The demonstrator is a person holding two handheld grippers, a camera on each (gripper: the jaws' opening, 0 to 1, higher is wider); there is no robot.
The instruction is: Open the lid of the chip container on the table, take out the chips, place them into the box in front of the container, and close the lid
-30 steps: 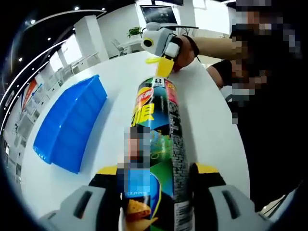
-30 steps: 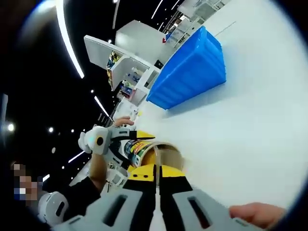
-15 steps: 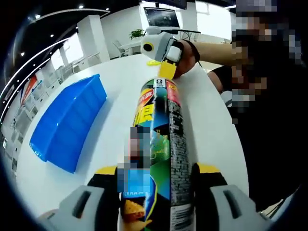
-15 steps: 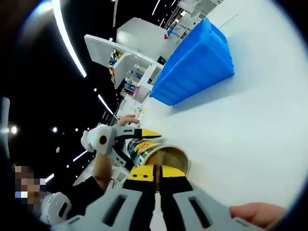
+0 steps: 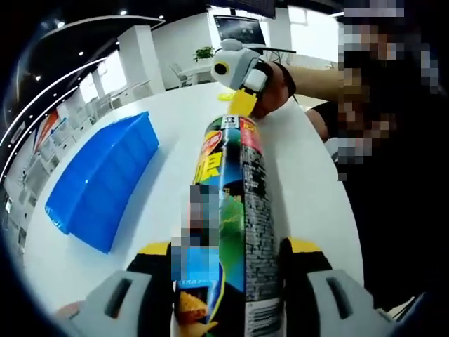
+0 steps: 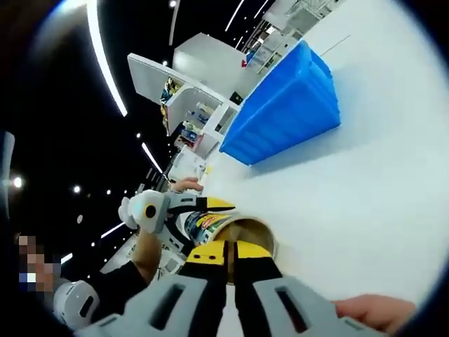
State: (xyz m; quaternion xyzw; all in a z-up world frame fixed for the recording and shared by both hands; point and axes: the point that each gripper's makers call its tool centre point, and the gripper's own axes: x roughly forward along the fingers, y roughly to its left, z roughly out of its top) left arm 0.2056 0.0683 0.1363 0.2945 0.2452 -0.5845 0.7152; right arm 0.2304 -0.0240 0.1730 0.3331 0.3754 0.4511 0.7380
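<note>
**Left gripper view: can held, right gripper working at its open mouth**

Left gripper view shows my left gripper (image 5: 228, 277) clamped around the can (image 5: 235, 203), jaws pressed on both sides of its lower body, the can lying along the view and pointing away over the table (image 5: 309, 175). Over the last second the right gripper (image 5: 240, 102) has crept in closer to the can's far end and now sits right at it. In the right gripper view, my right gripper (image 6: 228, 256) has its jaws pressed together with no gap I can see; whether anything thin is pinched between them I cannot tell. The can's mouth (image 6: 245, 235) is open just beyond the tips, so I judge the lid is already off and the chips come next. I cannot see chips inside.

Count: one can, one blue box (image 5: 98, 179) toward the table's left edge, two grippers, one table. The box sits well apart from the can.
</note>
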